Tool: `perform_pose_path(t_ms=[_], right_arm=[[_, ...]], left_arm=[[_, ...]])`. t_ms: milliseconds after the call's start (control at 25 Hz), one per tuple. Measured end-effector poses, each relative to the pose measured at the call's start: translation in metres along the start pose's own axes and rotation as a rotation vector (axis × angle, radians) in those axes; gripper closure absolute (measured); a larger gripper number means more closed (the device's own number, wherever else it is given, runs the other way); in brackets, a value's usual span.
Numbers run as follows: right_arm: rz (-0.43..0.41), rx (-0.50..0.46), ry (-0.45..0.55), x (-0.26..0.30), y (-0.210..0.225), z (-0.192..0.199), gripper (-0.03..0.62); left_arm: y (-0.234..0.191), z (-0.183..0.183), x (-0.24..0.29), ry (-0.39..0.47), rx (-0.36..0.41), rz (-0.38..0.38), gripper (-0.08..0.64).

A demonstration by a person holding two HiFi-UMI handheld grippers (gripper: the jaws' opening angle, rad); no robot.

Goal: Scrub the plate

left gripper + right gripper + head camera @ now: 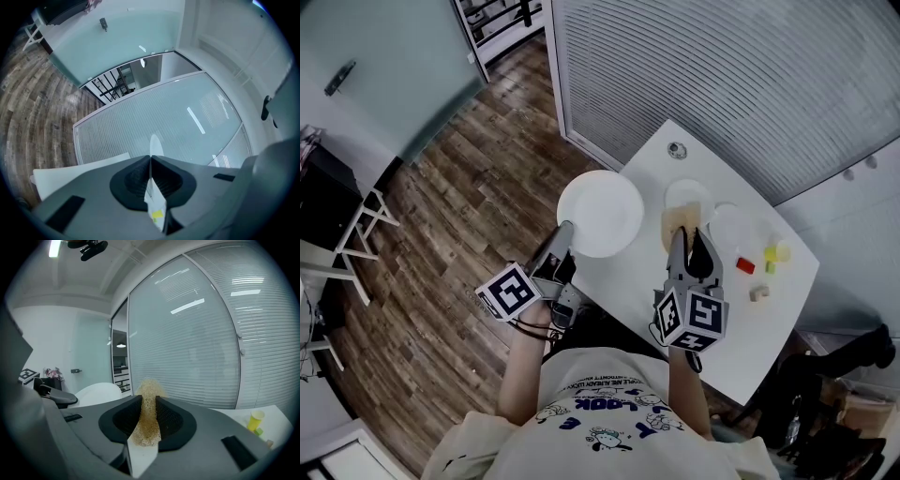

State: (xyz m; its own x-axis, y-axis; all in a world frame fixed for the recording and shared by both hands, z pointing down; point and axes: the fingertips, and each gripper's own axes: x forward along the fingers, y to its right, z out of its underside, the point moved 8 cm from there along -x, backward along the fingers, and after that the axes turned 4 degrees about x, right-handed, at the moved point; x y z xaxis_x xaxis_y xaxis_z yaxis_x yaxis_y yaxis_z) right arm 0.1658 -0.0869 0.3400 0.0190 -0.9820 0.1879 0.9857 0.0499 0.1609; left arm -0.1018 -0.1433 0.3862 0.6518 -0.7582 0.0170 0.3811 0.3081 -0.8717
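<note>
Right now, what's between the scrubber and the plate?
Nothing: in the head view only bare table shows between the scrubber and the plate.

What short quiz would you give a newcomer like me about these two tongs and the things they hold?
1. True or false: the left tongs are shut on the rim of the white plate.
2. What do the right tongs grip? A) a tan loofah scrubber B) a fork C) a spoon
3. Is the loofah scrubber touching the white plate at this moment?

Key: 1 true. 2 A. 3 No: the two are held apart, side by side above the table edge.
</note>
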Motion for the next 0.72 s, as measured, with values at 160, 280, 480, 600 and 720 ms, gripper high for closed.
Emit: perform_pose_path(t_ms=[160, 280, 480, 600, 720], right_arm=[[0.008, -0.006, 0.002, 0.0003, -0.0014, -0.0028, 0.5], [0.008, -0.005, 0.004, 0.0014, -0.0004, -0.0032, 0.5], [0.012, 0.004, 0.0, 0.0033, 0.0003, -0.0028, 0.502], [0.016, 0.013, -0.005, 0.0034, 0.0023, -0.0017, 0.502], [0.019, 0.014, -0.009, 0.0046, 0.0016, -0.0021, 0.502]], left_arm=[[0.0004, -0.0043, 0.0, 0.004, -0.006, 0.003, 0.532], [-0.0001, -0.0035, 0.002, 0.004, -0.011, 0.006, 0.532], [-0.0022, -0.0012, 0.0038, -0.006, -0.019, 0.004, 0.532], [-0.0052, 0.0017, 0.0027, -0.01, -0.029, -0.015, 0.532], [-0.0039, -0.0008, 0.004, -0.008, -0.028, -0.001, 0.532]])
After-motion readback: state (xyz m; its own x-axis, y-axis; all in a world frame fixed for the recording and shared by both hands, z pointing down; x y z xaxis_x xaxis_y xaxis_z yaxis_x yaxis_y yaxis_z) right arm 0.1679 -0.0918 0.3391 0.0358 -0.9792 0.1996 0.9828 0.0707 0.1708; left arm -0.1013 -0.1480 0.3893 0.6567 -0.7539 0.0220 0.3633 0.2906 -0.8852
